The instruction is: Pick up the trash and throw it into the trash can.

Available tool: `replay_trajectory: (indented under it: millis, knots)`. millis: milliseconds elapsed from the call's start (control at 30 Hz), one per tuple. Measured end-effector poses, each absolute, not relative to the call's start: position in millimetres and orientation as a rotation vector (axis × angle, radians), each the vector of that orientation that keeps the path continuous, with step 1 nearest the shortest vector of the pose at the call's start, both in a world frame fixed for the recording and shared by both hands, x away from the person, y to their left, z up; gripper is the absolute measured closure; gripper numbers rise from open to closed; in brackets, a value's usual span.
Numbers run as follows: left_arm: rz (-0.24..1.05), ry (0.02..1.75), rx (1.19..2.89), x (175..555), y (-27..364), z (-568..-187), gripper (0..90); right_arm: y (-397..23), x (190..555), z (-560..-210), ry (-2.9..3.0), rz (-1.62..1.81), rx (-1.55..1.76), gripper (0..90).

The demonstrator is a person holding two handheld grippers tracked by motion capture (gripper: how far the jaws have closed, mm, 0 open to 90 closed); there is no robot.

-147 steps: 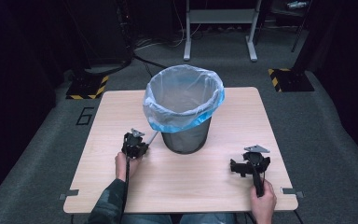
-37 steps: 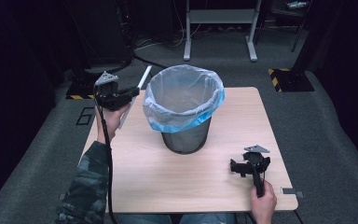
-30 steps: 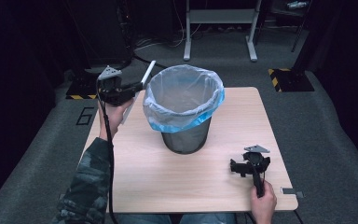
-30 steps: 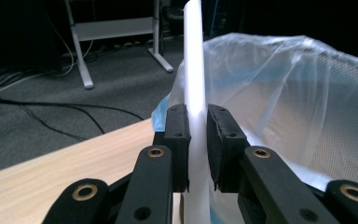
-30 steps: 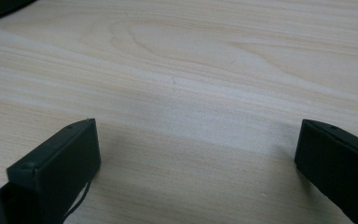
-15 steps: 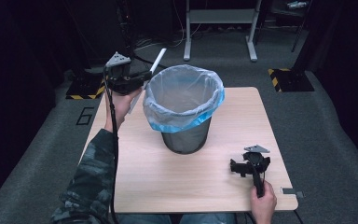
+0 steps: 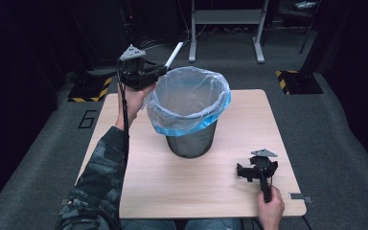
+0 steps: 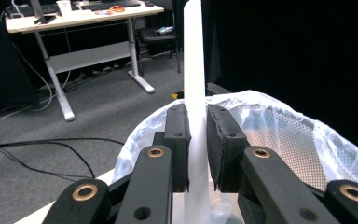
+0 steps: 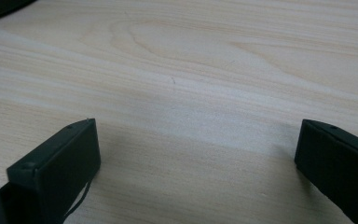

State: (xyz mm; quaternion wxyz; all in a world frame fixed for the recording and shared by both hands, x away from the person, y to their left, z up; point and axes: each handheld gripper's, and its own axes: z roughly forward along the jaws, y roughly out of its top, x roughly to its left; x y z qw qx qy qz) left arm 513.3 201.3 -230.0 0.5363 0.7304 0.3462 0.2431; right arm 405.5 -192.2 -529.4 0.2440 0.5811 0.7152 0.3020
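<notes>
The thing I am working with is a thin white stick (image 8: 195, 70), plain, smooth and straight, the same pale colour along all of it that I can see. My left gripper (image 7: 159, 71) pinches it between both pads, jaws pressed tight against its sides, and it runs up past them. From the high view the stick (image 7: 174, 53) juts out beyond the jaws, above the far left rim of the bin (image 7: 190, 115).

I count one stick, one bin and two grippers. The bin is a dark mesh basket lined with one clear bag with a bluish edge, folded over the rim. Through the liner I cannot make out anything lying inside.

My right gripper (image 7: 255, 170) rests on the wooden table (image 7: 182, 191), near the front right corner and well apart from the bin; its jaws are spread wide with only bare wood between them.
</notes>
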Motion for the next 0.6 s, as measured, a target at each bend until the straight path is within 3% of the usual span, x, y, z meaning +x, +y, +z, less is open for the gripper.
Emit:
replay_trajectory:
  millis: [600]
  knots:
    - [0.553, 0.790, 1.744, 529.5, 168.9, -224.2, 78.8, -192.3, 405.6, -529.6, 1.952, 0.827, 1.584, 0.0]
